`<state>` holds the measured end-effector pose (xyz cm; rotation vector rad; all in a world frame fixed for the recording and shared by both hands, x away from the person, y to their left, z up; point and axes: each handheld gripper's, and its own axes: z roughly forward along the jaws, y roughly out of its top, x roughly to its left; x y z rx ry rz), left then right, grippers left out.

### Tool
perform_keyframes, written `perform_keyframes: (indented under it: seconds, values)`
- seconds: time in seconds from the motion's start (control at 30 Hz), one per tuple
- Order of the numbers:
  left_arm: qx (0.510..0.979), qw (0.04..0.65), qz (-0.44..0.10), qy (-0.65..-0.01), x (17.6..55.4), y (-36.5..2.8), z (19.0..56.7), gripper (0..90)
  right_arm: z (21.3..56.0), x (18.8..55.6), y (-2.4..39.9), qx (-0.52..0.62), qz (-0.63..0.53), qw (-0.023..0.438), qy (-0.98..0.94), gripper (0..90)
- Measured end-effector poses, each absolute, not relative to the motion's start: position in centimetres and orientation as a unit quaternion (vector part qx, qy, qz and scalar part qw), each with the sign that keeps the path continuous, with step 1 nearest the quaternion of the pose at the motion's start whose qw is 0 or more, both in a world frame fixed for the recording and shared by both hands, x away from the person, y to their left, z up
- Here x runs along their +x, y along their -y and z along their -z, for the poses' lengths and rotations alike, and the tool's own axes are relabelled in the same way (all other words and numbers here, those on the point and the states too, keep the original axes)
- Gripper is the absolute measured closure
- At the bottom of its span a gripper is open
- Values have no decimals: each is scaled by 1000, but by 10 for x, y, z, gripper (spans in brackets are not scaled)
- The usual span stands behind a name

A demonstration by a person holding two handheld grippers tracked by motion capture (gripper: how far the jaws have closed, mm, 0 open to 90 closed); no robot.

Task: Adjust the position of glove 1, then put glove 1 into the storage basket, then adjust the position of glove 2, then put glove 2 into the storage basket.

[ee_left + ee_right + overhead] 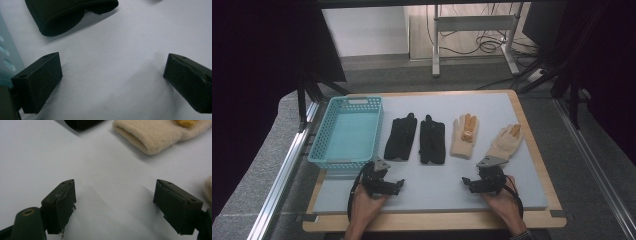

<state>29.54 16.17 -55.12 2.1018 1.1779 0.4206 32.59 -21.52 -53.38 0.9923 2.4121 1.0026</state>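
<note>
Four gloves lie in a row across the middle of the table, cuffs toward the near edge: two black gloves left of centre, then two cream gloves toward the right edge, the rightmost one angled. All look soft, light and floppy; knit fabric should bunch rather than slip. Best hold is prob. the cuff, which lies nearest each tool and seems thick enough to pinch w/o chasing loose fingers. Orange patches on the cream fingers may be grip coating, hard to tell at this res.

Left hand-held gripper rests near the front-left part of the table, jaws spread wide and holding nothing, just short of a black cuff. Right hand-held gripper sits near the front edge, right of centre, likewise spread and empty, w/ a cream cuff ahead of it.

Blue basket stands at the left edge, nothing visible inside, likely the drop-off. Expect gloves to drape and swing when lifted, so keep lifts low.
</note>
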Motion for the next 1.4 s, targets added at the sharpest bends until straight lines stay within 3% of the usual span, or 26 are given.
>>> perform_keyframes:
  seconds: [0.87,1.4]
  values:
    - [807,342,-162,-453,295,-162,551,25,533,327,214,349,-351,164,-853,143]
    - [807,343,-162,-453,295,-162,551,26,518,340,203,350,-352,160,-853,177]
